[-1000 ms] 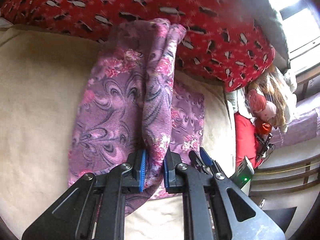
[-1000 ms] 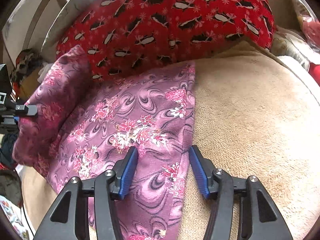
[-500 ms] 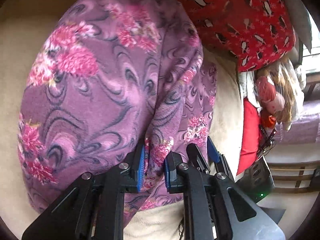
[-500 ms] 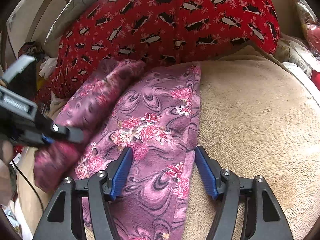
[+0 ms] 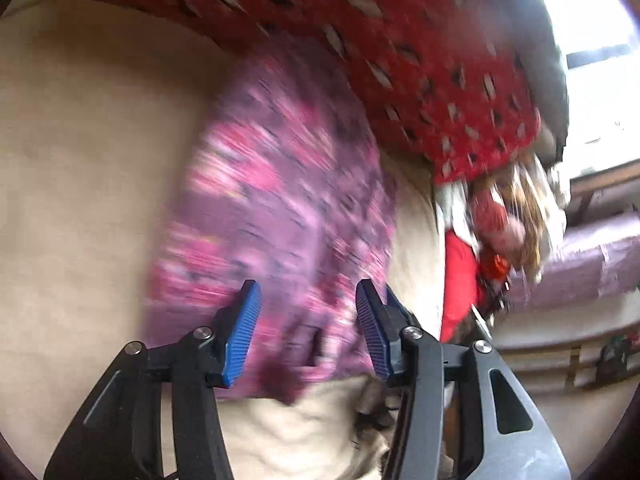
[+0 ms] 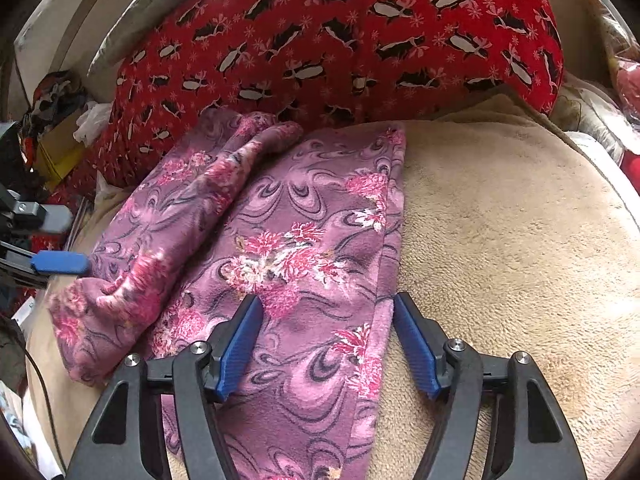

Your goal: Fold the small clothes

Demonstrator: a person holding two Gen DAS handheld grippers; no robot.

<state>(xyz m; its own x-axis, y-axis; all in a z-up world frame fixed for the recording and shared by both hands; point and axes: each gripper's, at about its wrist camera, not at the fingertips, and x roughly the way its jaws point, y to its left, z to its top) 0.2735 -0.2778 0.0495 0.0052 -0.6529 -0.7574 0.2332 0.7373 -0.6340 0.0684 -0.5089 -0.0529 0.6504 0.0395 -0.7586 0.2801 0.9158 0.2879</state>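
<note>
You are in the middle of a fold on the purple floral fleece garment [image 6: 304, 240], which is lying on the beige plush blanket [image 6: 512, 240] of the bed, its far end butting against the red penguin-print pillow [image 6: 340, 36] at 12 o'clock. In the right wrist view, the 9 o'clock side of the garment is already lying doubled over the flat panel as a rumpled, bunched layer, its near corner sagging toward 8 o'clock. Your left tool [image 5: 308, 328] is opening at this moment; its blue pads [image 5: 242, 332] are standing apart with the blurred purple cloth showing between them but not pinched, so it looks as though you are letting the folded flap go. Your right tool [image 6: 328, 344] is standing wide apart, hovering above the garment's near part, with the straight hemmed edge at 3 o'clock running between its pads and nothing gripped. The left view is too smeared to judge how neatly the flap is lying. The next move, as I judge it, is calling for smoothing that bunched layer flat, then taking hold of either the 3 o'clock edge or the near end for the following fold. Grip only the layers you mean to carry, since soft fleece is likely to drag the lower panel along.
</note>
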